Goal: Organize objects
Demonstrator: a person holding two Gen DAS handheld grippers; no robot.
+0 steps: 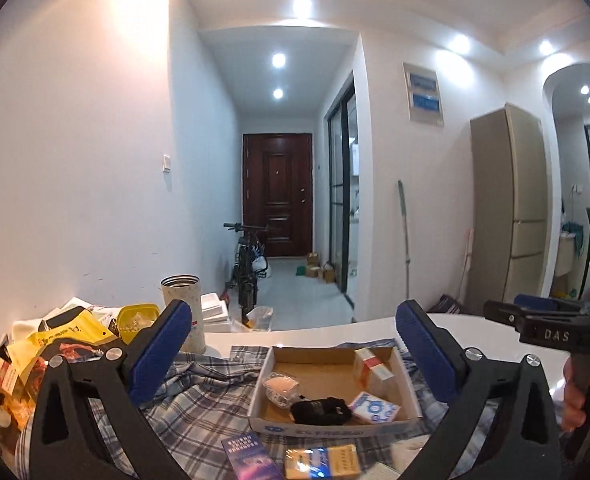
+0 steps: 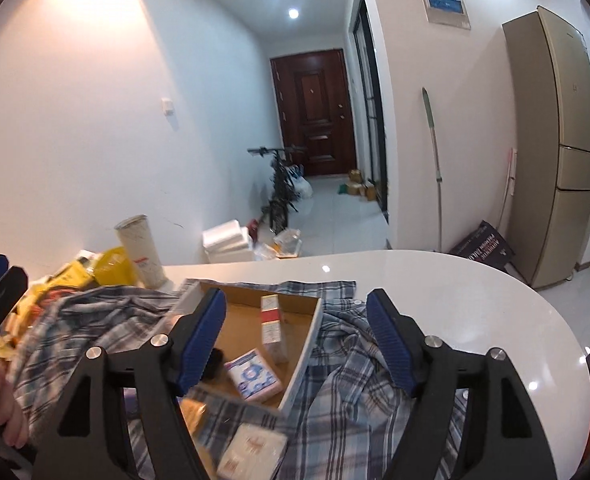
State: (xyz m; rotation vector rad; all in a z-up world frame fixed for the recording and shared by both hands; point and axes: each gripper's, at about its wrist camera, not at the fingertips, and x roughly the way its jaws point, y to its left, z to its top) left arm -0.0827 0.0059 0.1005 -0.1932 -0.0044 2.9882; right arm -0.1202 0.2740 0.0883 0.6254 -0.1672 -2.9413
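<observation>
Left wrist view: the left gripper (image 1: pixel 293 354) hangs above the worktop (image 1: pixel 319 330) with its blue-padded fingers (image 1: pixel 163 350) spread wide and nothing between them. Below sits the shallow cardboard tray (image 1: pixel 409 426) on a crumpled plaid shirt (image 1: pixel 199 408). Inside the tray: a red-and-white box (image 1: pixel 371 370) standing at the far right, a blue-and-white packet (image 1: pixel 375 407) lying flat at the near right, a black bundle (image 1: pixel 321 410) beside it, and a pale wrapped item (image 1: pixel 281 388) on the left. In front of the tray, on the shirt, lie a purple box (image 1: pixel 247 456) and a blue-and-yellow box (image 1: pixel 321 462). Left of the shirt there's a heap of yellow packets (image 1: pixel 59 338) and a tall white canister (image 1: pixel 183 312).

The right gripper (image 2: pixel 295 338) is released too, fingers (image 2: pixel 389 340) parted and empty, poised over the tray's right edge and the shirt. A pale flat box (image 2: pixel 251 454) shows blurred at the bottom, on the shirt. A hand (image 1: pixel 579 396) grips the right tool's handle at the edge of the left view.
</observation>
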